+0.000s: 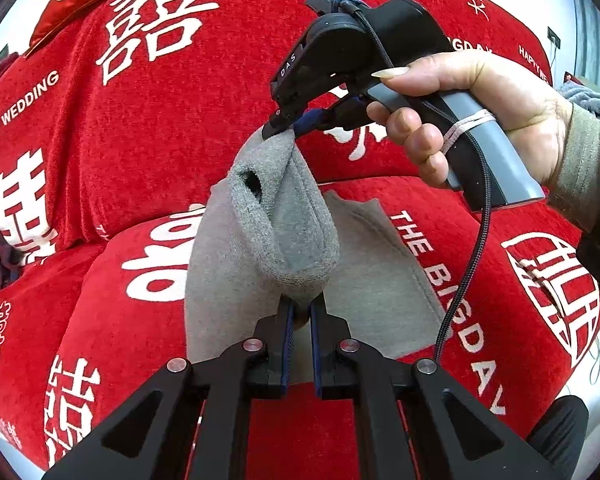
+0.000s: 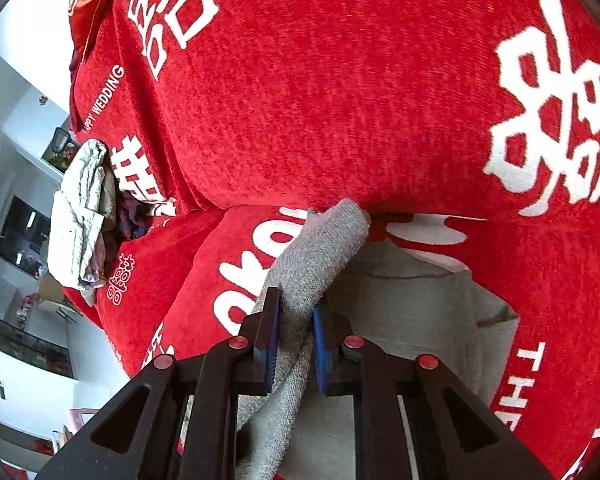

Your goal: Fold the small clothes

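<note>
Grey garment point(image 1: 284, 216), held up between two grippers over the red sofa point(image 1: 140, 120).

Left gripper point(image 1: 300, 312) fingers clamped on its lower fold; right gripper point(image 1: 284, 130), angled downward in the person's hand point(image 1: 480, 120), pinches the upper end; remainder lies on the seat's front edge.

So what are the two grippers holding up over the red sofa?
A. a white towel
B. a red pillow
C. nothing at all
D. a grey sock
D: the left gripper and the right gripper are each shut on an end of the grey sock, which hangs between them above a grey cloth lying on the red sofa.
</note>
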Demonstrator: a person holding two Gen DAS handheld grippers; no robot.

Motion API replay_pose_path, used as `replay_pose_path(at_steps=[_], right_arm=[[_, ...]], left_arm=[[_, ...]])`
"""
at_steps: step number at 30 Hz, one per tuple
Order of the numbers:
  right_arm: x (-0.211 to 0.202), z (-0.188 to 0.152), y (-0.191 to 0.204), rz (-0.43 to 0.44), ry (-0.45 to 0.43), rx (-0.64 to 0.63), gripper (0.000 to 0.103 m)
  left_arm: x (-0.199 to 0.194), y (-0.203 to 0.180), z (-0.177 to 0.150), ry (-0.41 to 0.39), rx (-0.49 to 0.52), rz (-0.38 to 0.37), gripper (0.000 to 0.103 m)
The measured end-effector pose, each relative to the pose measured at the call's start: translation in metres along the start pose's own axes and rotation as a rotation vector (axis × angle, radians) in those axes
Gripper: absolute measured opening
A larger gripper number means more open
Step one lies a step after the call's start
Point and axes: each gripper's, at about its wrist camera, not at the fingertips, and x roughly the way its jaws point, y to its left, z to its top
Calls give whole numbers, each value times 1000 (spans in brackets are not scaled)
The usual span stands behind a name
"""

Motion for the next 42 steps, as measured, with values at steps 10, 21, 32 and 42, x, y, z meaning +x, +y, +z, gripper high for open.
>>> replay_pose_path(at_steps=[10, 21, 32, 42], right_arm=[[-13, -2, -26, 8, -12, 3, 16], [-27, -8, -66, -6, -29, 22, 8], [-1, -38, -120, 8, 33, 187, 30], [14, -78, -150, 205, 75, 322, 48]], left_arm=[[5, -26, 6, -1, 41, -21, 9], [24, -61, 6, 32, 101, -55, 9], [41, -61, -1, 85, 85, -87, 9], [41, -63, -1, 88, 89, -81, 9]])
